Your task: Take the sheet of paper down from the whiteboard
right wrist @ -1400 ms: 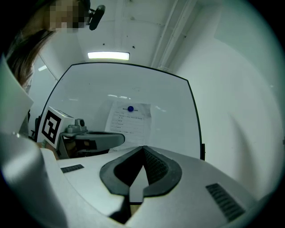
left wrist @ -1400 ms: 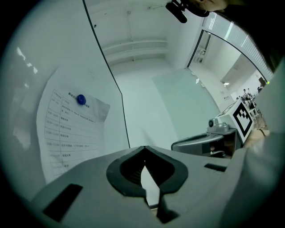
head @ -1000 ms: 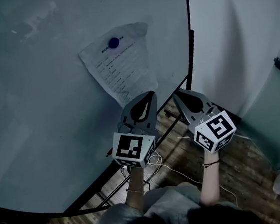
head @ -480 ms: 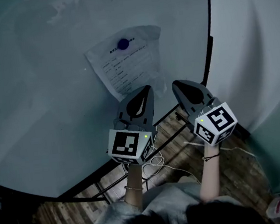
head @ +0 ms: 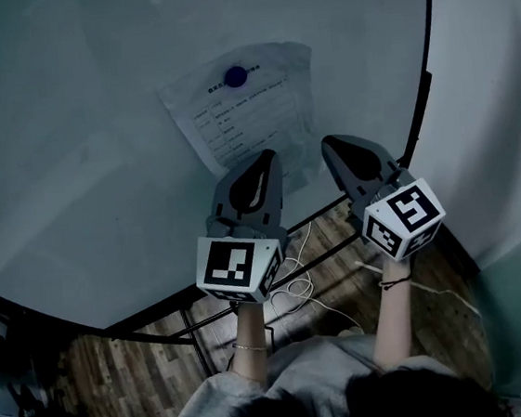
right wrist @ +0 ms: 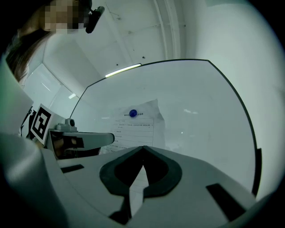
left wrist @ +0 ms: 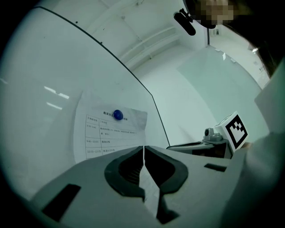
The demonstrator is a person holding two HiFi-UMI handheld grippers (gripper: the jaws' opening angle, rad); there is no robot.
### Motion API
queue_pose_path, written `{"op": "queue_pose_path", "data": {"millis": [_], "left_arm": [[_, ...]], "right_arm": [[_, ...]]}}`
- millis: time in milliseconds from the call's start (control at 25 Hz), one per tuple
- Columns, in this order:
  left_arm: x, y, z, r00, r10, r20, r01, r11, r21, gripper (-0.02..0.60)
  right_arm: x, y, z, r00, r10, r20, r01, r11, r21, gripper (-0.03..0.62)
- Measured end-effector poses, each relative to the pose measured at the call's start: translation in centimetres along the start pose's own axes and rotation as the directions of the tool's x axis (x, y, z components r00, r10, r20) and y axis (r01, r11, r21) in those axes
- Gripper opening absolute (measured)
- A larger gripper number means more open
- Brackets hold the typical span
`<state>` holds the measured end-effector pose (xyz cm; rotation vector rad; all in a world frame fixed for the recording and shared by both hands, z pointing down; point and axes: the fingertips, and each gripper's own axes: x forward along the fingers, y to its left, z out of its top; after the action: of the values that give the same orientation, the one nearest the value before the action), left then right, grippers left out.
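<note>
While both of my grippers point at the whiteboard (head: 76,149), the sheet of paper (head: 255,119) hangs on it, pinned near its top edge by a round blue magnet (head: 235,76). The sheet sits slightly tilted, printed lines facing out, with a creased strip along its right side.

My left gripper (head: 271,155) has its jaws pressed fully together, tip against tip, with nothing between them. In the head view its tips overlap the lower edge of the sheet, and I cannot tell whether they touch it. In the left gripper view the sheet stands just beyond the closed tips, its lower part hidden behind the jaws.

My right gripper (head: 328,142) is likewise closed tight and empty. It lies just beside the left one, apart from it, with its tips near the lower right corner of the sheet. In the right gripper view the magnet and the printed lines appear above the joined tips.

The dark frame (head: 424,72) of the board curves down the right side and along the bottom, with a pale wall (head: 501,101) beyond it. Below the board are a wooden floor (head: 131,386) and loose white cables (head: 293,288). Each gripper carries a marker cube (head: 237,266) at its rear.
</note>
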<state>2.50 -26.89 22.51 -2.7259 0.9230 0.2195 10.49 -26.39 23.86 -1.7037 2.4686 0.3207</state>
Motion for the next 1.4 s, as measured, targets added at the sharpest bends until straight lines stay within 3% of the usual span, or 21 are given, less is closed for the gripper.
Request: {"op": "queue_pose_path", "data": {"millis": [440,880,1080,1200,1400], "left_arm": [[-0.2,1.4,1.8,0.979,0.204,0.000,-0.204,0.976,0.083,0.005],[0.8,1.9,1.8,0.951,0.305,-0.042,-0.295,0.941,0.164,0.006],[0.8,2.6,2.6,0.930,0.366,-0.031,-0.352,0.912,0.213,0.008],[0.8,2.9,3.4,0.917,0.398,-0.024,-0.382,0.893,0.240,0.013],[1.4,3.2,4.5,0.905,0.425,-0.019,-0.405,0.874,0.269,0.025]], "right_arm": [[0.8,-0.8,-0.4,0.993,0.117,0.015,-0.117,0.992,0.052,0.002],[1.8,-2.7,-1.0,0.987,0.159,-0.001,-0.159,0.985,0.075,0.003],[2.3,-3.4,-0.9,0.984,0.177,-0.014,-0.176,0.983,0.053,0.005],[2.4,-3.5,-0.8,0.981,0.194,-0.023,-0.192,0.980,0.055,0.052],[2.7,-3.6,-1.4,0.975,0.216,-0.041,-0.213,0.975,0.069,0.078]]}}
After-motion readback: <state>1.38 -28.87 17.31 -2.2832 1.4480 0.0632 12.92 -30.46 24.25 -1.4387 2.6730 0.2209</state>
